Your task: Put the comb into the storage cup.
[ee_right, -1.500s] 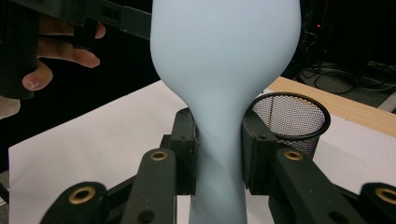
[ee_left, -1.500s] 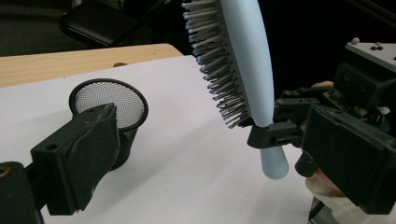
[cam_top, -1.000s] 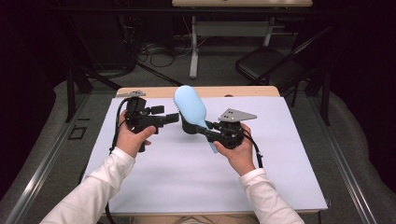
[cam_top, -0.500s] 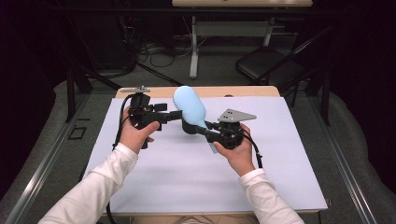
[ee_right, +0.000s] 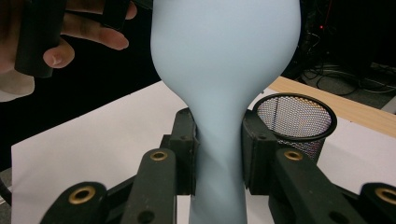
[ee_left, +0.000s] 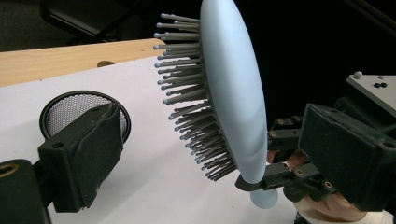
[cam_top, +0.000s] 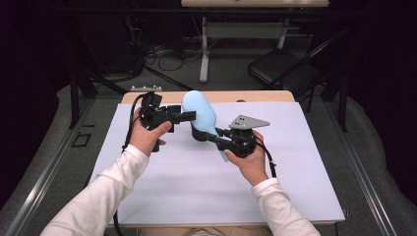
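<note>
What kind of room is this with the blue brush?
Probably a lab or workshop set up for recording, not a home. A wooden table under a white sheet stands on grey carpet, black cables tangle on the floor behind it, and a black folding chair waits in dim surroundings.

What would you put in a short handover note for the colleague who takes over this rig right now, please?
Right gripper: shut on the neck of the light blue hairbrush, held up off the white table cover.
Left gripper: open, jaws just closing a little, nothing between them, beside the brush head on its bristle side.
Black mesh cup: standing on the cover behind the brush.
Done: brush picked up.
Left: probably a handover to the left gripper or placing it in the cup.
</note>
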